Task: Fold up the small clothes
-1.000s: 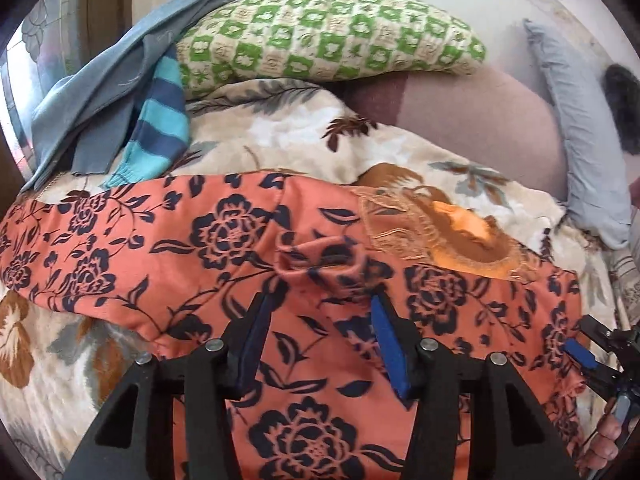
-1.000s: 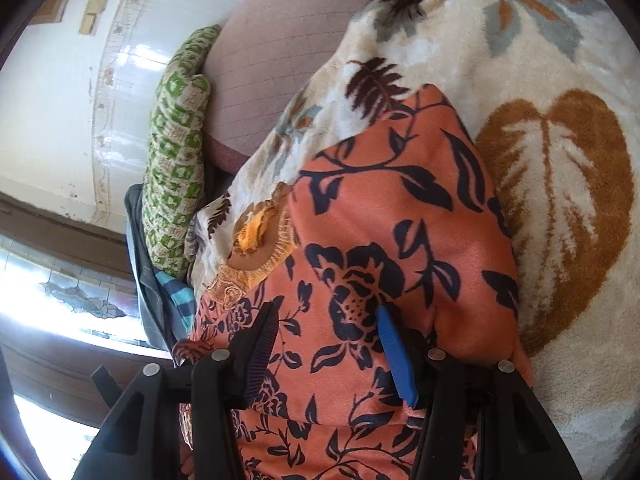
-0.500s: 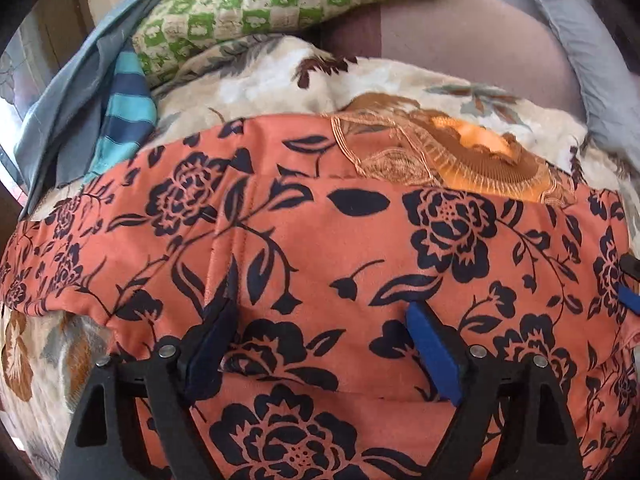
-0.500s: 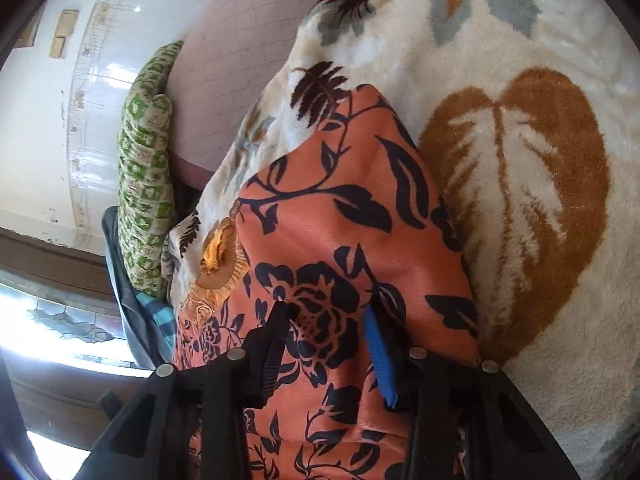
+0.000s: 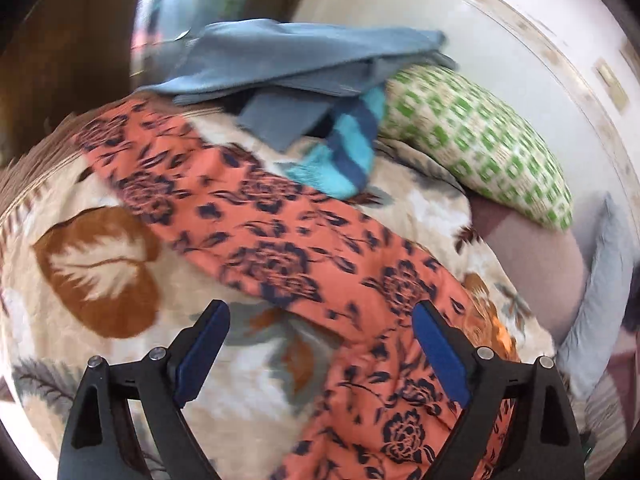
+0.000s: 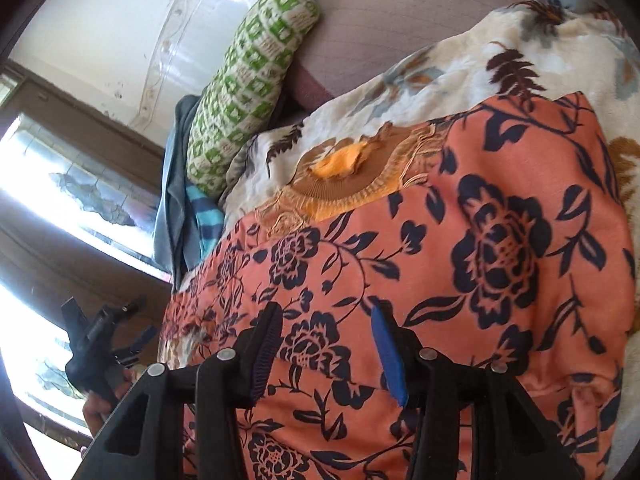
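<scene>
On the blanket [image 5: 60, 300], garment's edge [image 5: 256, 296] free.

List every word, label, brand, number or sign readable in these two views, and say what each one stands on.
None: no readable text in either view.
The orange floral garment, the leaf-print blanket, the green checked pillow and the striped sock carry only patterns.
The small plates on the wall are too blurred to tell whether they bear writing.

Orange floral garment [image 6: 460, 272] under opening right hand-held gripper [image 6: 326, 350]
</scene>
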Tool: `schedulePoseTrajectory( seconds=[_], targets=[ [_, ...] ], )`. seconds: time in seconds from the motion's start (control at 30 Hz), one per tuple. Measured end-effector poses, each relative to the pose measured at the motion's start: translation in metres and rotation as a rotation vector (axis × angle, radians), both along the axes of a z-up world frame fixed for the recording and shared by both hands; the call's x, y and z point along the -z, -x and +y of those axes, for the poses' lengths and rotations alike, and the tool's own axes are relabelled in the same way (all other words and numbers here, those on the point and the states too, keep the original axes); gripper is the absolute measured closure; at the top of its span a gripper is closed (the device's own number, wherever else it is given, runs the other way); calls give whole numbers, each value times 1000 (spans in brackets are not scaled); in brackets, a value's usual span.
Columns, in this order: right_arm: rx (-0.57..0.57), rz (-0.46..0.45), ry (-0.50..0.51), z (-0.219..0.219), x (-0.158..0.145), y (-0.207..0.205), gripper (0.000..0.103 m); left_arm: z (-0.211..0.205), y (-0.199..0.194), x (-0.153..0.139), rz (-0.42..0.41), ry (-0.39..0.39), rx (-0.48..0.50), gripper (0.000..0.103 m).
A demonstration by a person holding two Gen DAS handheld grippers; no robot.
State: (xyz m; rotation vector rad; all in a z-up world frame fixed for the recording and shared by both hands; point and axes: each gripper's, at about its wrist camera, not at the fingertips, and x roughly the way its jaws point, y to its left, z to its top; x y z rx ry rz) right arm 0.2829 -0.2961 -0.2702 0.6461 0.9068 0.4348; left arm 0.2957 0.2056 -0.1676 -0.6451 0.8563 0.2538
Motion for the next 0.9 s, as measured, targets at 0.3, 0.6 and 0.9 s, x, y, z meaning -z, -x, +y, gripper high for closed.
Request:
schedulePoseTrajectory(
  seconds=[0.3,0.6,0.9],
  targets=[
    [-58,12,43,24,11,2,53,207,34,41,91,286,-324,10],
    [-34,29,54,18,17,-6,53,217,-22,77,98,440,-325,9],
    [-13,26,59,11,19,-11,53,227,-54,78,37,308,-296,69]
  ],
)
